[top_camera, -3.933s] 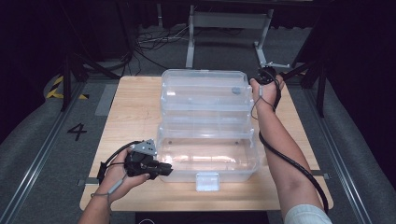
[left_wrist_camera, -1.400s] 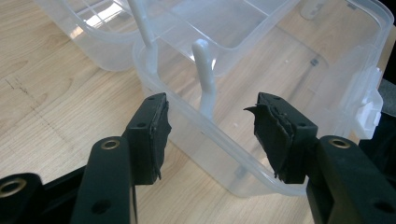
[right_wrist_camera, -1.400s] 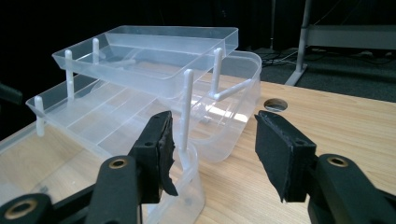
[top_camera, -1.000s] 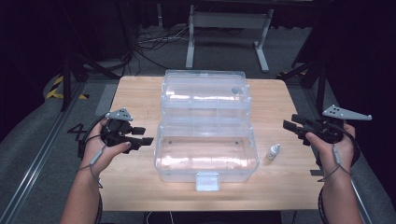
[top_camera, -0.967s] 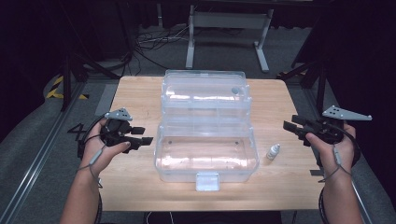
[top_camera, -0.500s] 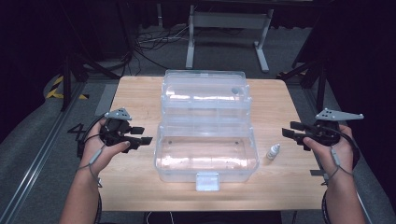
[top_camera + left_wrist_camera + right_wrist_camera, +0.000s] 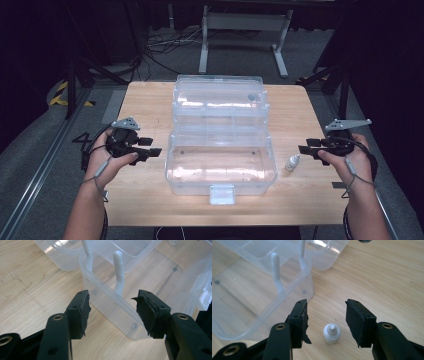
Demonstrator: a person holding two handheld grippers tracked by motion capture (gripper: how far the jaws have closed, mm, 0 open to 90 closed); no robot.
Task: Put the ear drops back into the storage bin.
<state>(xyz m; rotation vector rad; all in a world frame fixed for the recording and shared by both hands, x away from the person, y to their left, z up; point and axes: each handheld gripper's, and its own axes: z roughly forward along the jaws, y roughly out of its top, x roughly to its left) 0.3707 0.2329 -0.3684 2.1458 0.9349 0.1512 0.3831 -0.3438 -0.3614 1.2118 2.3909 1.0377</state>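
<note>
One clear box (image 7: 220, 150) beside bottle (image 7: 292, 162)

Premises present as a recording lab or test studio. A single wooden bench (image 7: 150, 100) stands on grey carpet (image 7: 30, 155) against dark surroundings. Loose cables (image 7: 160, 45) lie on the floor behind it, beside a metal stand (image 7: 240, 30). Yellow-and-black hazard tape (image 7: 62, 95) and a floor rail (image 7: 40, 165) run at left.

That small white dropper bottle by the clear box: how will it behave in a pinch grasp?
Small white bottle looks light, smooth plastic, so it may slip between the pads. Narrow and upright on the table, it probably tips if nudged. Round body would likely roll once down.
</note>
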